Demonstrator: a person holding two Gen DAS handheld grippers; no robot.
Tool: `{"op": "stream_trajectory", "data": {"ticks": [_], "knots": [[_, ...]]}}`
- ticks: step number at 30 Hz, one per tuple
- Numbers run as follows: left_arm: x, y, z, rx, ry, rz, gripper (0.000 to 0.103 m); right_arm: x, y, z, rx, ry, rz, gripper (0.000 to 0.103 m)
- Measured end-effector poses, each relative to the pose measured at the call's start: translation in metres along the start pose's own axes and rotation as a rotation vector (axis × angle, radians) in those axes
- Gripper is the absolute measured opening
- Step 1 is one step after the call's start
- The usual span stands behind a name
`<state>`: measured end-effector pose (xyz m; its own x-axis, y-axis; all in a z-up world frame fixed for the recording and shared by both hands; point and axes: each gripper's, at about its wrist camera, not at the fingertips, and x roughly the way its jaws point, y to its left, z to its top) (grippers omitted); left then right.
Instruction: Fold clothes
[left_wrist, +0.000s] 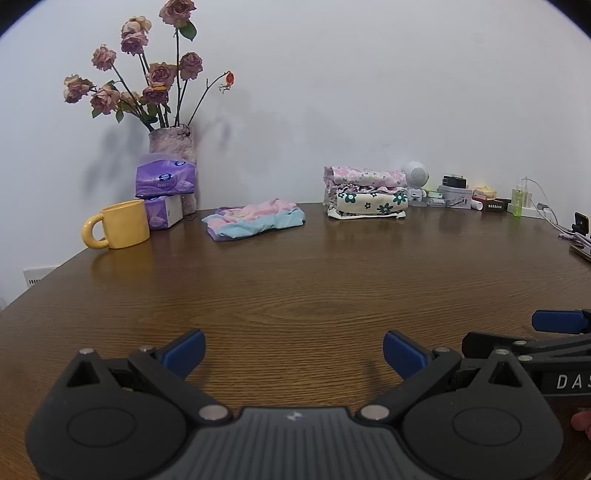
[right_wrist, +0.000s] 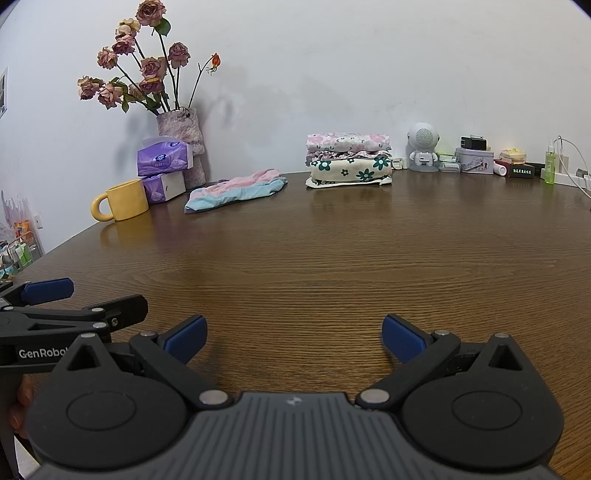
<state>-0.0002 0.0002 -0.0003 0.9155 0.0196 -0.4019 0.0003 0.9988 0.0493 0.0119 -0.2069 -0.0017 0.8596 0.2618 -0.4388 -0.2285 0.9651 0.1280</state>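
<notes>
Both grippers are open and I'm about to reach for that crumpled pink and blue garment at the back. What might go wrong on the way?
1. The yellow mug stands just left of the pink and blue garment; a wide left gripper sweep might knock it.
2. Dragging the garment sideways may disturb the folded floral stack on its right.
3. The tissue packs and the vase of dried roses stand close behind; overreaching could topple them.

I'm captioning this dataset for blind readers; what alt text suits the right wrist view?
Open right gripper hovers empty over a brown wooden table. Far back lie a loose pink and blue garment and a folded floral stack, left of them a yellow mug.
</notes>
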Motion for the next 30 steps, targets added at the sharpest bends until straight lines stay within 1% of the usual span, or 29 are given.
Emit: {"op": "stream_trajectory", "data": {"ticks": [11,30], "knots": [[0.0002,0.0007,-0.0055,0.001,-0.004,0.0,0.103,-0.0009,0.0005,0.0004,0.0,-0.004,0.003,0.103],[0.0011,0.0029,-0.0022,-0.003,-0.002,-0.004,0.103,-0.0016,-0.0006,0.0007,-0.001,-0.006,0.002,0.103]]}}
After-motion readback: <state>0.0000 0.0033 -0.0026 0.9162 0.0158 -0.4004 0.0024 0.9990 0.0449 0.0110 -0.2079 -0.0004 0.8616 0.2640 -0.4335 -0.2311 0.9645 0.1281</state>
